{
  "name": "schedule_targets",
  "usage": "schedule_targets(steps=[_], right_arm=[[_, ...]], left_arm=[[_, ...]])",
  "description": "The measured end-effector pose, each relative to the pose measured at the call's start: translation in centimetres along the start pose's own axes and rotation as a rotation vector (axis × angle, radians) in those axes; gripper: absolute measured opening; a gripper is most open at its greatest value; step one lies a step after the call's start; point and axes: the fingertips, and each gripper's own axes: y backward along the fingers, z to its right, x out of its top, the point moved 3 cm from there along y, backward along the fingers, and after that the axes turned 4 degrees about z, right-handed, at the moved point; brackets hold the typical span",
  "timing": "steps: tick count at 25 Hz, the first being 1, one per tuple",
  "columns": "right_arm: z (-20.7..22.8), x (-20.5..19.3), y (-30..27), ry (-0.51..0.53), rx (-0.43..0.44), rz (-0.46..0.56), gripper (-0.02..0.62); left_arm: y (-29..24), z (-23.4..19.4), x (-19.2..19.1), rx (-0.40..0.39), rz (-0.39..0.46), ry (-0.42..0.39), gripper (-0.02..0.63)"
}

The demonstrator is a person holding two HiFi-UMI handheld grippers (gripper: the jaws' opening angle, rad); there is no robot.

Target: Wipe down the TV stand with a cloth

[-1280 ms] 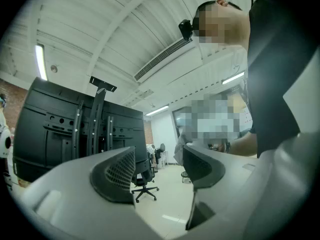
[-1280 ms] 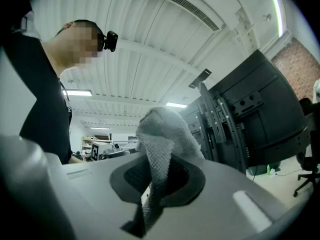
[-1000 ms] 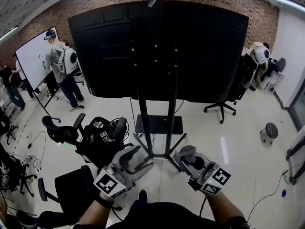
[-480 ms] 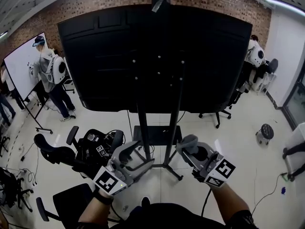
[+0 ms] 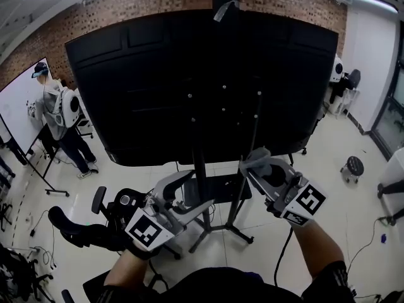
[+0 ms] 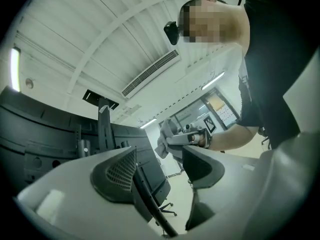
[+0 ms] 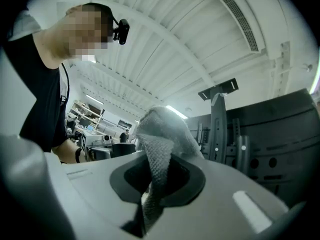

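Grey cloth, soft and light, is squeezed tight between the right gripper's jaws, near the black stand. I think a bunched fold holds best. The left gripper's jaws stand apart, holding nothing.

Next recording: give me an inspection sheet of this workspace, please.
Surface: TV stand, dark poles and base, carrying a black TV seen from behind; no wiping contact seen.
Job's things: cloth, grey, bunched up.
Clutter: office chairs and a stool.
Grippers: left gripper open, empty; right gripper shut on the cloth.
Cables: black cable trailing below the right gripper.
Surroundings: brick wall; person at a whiteboard.
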Motion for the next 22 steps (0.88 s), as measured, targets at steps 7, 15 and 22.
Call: schedule_targets(steps=[7, 15, 22], right_arm=[[4.6, 3.5, -5.6, 0.189, -0.022, -0.037, 0.029], [9.0, 6.9, -9.8, 0.299, 0.003, -0.066, 0.029], [14.3, 10.4, -13.7, 0.381, -0.007, -0.093, 0.029]], left_arm=[[-2.1, -4.5, 1.6, -0.028, 0.046, -0.016, 0.313], [-6.1, -7.5, 3.4, -0.029, 0.076, -0.015, 0.313], [-9.8, -9.1, 6.7, -0.054, 0.107, -0.117, 0.313]])
